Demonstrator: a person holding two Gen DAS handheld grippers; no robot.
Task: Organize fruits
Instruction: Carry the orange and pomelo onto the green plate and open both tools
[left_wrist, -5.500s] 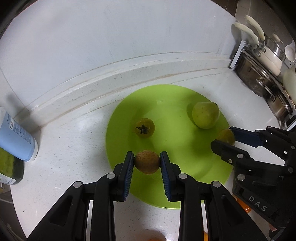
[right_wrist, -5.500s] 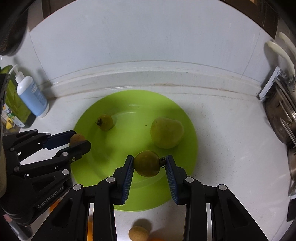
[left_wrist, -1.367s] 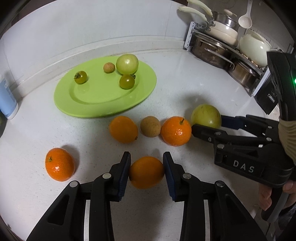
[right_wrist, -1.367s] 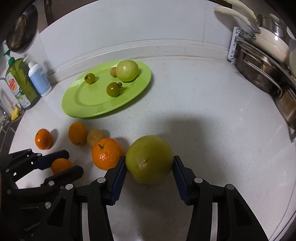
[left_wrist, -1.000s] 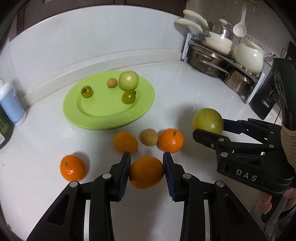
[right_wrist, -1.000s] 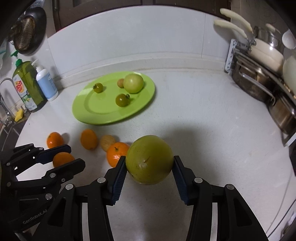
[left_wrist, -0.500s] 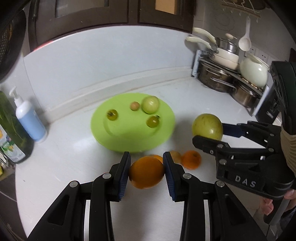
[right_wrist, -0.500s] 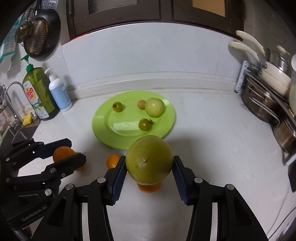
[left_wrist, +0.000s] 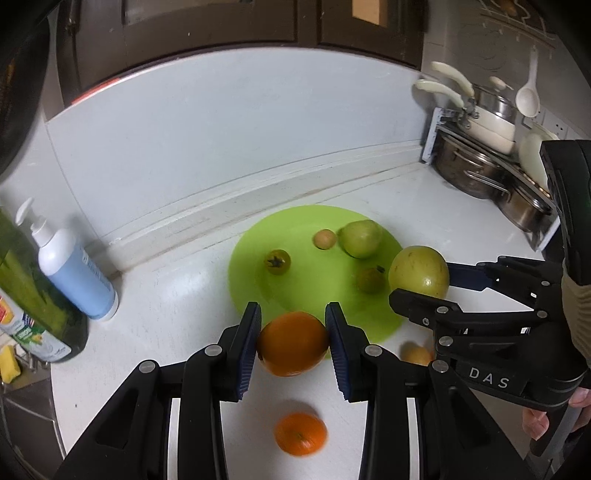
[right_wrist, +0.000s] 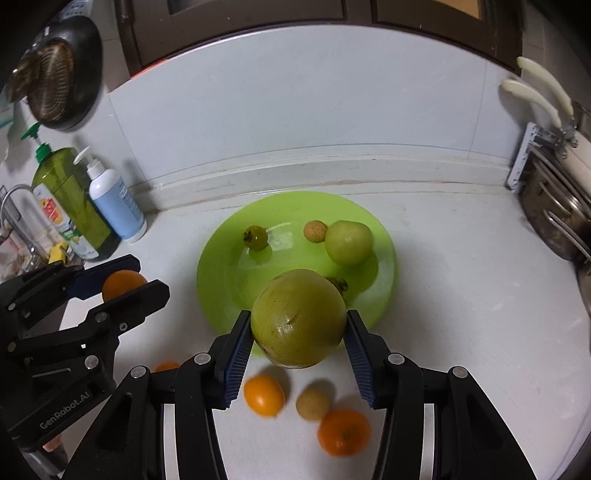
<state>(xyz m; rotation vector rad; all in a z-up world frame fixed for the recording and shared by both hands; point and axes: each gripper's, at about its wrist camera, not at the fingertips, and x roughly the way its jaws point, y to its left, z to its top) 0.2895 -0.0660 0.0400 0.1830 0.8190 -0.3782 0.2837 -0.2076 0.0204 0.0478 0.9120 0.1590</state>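
Observation:
My left gripper (left_wrist: 293, 343) is shut on an orange (left_wrist: 292, 343) and holds it in the air just short of the green plate (left_wrist: 251, 266). My right gripper (right_wrist: 297, 349) is shut on a large green round fruit (right_wrist: 298, 316) above the plate's near edge (right_wrist: 218, 295). On the plate lie a green pear-like fruit (right_wrist: 349, 242), a small brown fruit (right_wrist: 315, 231) and a small dark green fruit (right_wrist: 255, 237); another small green fruit (left_wrist: 370, 280) shows in the left wrist view.
Oranges (right_wrist: 264, 395) (right_wrist: 344, 431) and a brown fruit (right_wrist: 313, 404) lie on the white counter in front of the plate. A blue pump bottle (right_wrist: 116, 201) and green soap bottle (right_wrist: 70, 199) stand at the left by the sink. Pots on a rack (left_wrist: 476, 162) stand at the right.
Both grippers have lifted their fruit off the counter and carried it forward to the plate. The loose oranges now lie behind and below the fingers.

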